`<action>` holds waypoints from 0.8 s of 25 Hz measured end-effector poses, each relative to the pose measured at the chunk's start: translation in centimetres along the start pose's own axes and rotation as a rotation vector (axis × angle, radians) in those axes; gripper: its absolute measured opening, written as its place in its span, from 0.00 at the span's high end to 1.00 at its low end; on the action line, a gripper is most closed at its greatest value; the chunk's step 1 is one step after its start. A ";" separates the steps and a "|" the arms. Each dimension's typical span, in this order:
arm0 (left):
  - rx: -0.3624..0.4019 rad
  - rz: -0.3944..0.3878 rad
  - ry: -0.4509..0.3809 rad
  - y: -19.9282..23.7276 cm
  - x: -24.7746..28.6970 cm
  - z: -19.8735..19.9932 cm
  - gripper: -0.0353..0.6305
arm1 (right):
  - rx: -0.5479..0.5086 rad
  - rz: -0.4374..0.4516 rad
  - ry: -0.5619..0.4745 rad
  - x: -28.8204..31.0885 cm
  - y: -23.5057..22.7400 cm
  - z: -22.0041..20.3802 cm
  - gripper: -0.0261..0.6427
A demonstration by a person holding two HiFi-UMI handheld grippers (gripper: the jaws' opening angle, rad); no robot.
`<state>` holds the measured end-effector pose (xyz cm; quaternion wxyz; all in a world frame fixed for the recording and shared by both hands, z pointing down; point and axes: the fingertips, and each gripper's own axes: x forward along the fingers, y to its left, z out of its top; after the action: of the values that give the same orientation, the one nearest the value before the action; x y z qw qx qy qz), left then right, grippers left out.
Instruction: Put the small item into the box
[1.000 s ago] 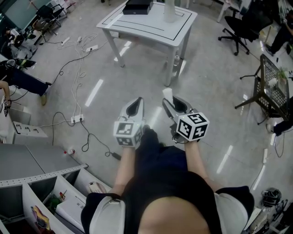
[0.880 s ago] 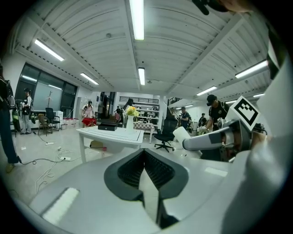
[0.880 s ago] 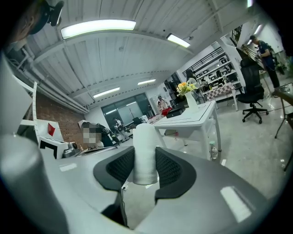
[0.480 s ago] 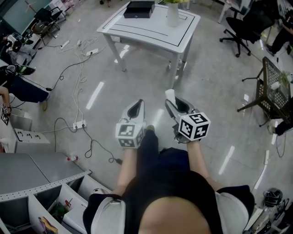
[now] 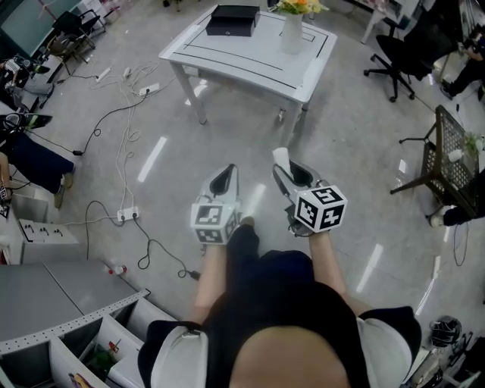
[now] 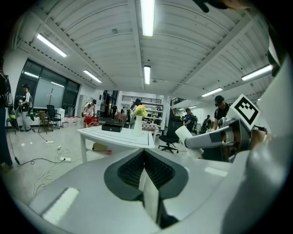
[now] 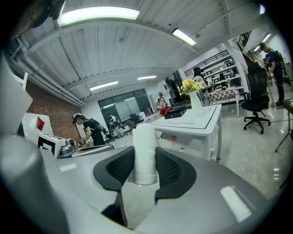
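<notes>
Small white cylinder point(image 7: 145, 153) is the thing to watch, but going by size first: the white rectangular table with the dark line border point(image 5: 250, 61) sits ahead across open grey floor, well apart from both grippers. On its far left corner is the flat black rectangular box point(image 5: 233, 20); whether it's open I can't make out from here. A white vase with yellow and orange flowers point(image 5: 292, 32) stands toward the table's far right corner, apart from the box. Closer in, the two grippers are held out side by side at about the same height, so neither is really nearer the table. The left gripper point(image 5: 225, 176) has its ribbed pads pressed together with nothing in them. The right gripper point(image 5: 288, 173) is the one that matters: its jaws are partly spread and pinching the cylinder, one dark pad on each side. The cylinder's long axis stands upright, crosswise to the jaws, with its top poking out above the pads. So the key bit: the box lies ahead of and well beyond the right jaws, a little toward the left gripper's side in the head view. My guess is what's left is closing that gap, coming in over the far left corner without clipping the vase, then dropping the cylinder in end-first.
</notes>
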<state>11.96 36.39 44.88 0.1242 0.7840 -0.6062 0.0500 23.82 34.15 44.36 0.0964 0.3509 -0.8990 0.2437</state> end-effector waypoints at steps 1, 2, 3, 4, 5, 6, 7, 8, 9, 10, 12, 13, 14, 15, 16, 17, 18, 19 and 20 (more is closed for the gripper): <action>0.001 0.000 0.000 0.4 0.4 0.0 0.94 | -0.002 -0.003 0.001 0.4 -0.2 0.2 0.75; 0.000 0.000 0.000 0.7 0.7 0.2 0.94 | -0.005 -0.004 0.003 0.9 -0.3 0.5 0.75; -0.001 -0.001 -0.002 1.0 1.0 0.5 0.94 | -0.007 -0.006 0.003 1.3 -0.4 0.7 0.75; -0.001 -0.004 -0.004 1.2 1.3 0.9 0.94 | -0.009 -0.007 0.003 1.7 -0.5 1.0 0.75; 0.000 -0.005 -0.006 1.5 1.6 1.2 0.94 | -0.010 -0.009 0.002 2.1 -0.6 1.3 0.75; 0.003 -0.006 -0.008 1.9 1.9 1.4 0.94 | -0.011 -0.011 0.000 2.4 -0.6 1.6 0.75; 0.006 -0.008 -0.007 2.2 2.1 1.5 0.94 | -0.013 -0.013 -0.001 2.8 -0.6 2.0 0.75; 0.009 -0.010 -0.005 2.6 2.4 1.6 0.94 | -0.014 -0.014 -0.002 3.2 -0.6 2.2 0.75; 0.012 -0.014 -0.002 2.9 2.6 1.7 0.94 | -0.015 -0.017 -0.004 3.5 -0.6 2.5 0.75; 0.013 -0.019 0.000 3.2 2.9 1.8 0.94 | -0.016 -0.019 -0.005 4.0 -0.6 2.8 0.75; 0.011 -0.029 0.001 3.8 3.4 2.2 0.94 | -0.017 -0.028 -0.007 4.8 -0.7 3.2 0.75; 0.008 -0.033 0.003 4.1 3.6 2.3 0.94 | -0.017 -0.033 -0.008 5.2 -0.7 3.3 0.75; 0.007 -0.037 0.004 4.5 3.8 2.3 0.94 | -0.016 -0.038 -0.009 5.6 -0.7 3.5 0.75; 0.008 -0.044 0.003 4.8 4.1 2.3 0.94 | -0.013 -0.041 -0.012 6.0 -0.7 3.6 0.75; 0.010 -0.050 0.002 5.1 4.4 2.3 0.94 | -0.010 -0.044 -0.016 6.5 -0.7 3.7 0.75; 0.013 -0.055 0.003 5.5 4.7 2.3 0.94 | -0.007 -0.045 -0.021 6.9 -0.6 3.9 0.75; 0.017 -0.059 0.005 5.9 5.1 2.2 0.94 | -0.006 -0.047 -0.025 7.3 -0.6 4.1 0.75; 0.020 -0.061 0.007 6.3 5.3 2.2 0.94 | -0.005 -0.050 -0.029 7.6 -0.6 4.3 0.75; 0.023 -0.064 0.007 6.7 5.6 2.2 0.94 | -0.005 -0.055 -0.032 8.0 -0.7 4.5 0.75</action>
<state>6.81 28.98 44.92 0.1189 0.8040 -0.5799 0.0557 18.40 26.81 43.47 0.0896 0.3788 -0.8912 0.2329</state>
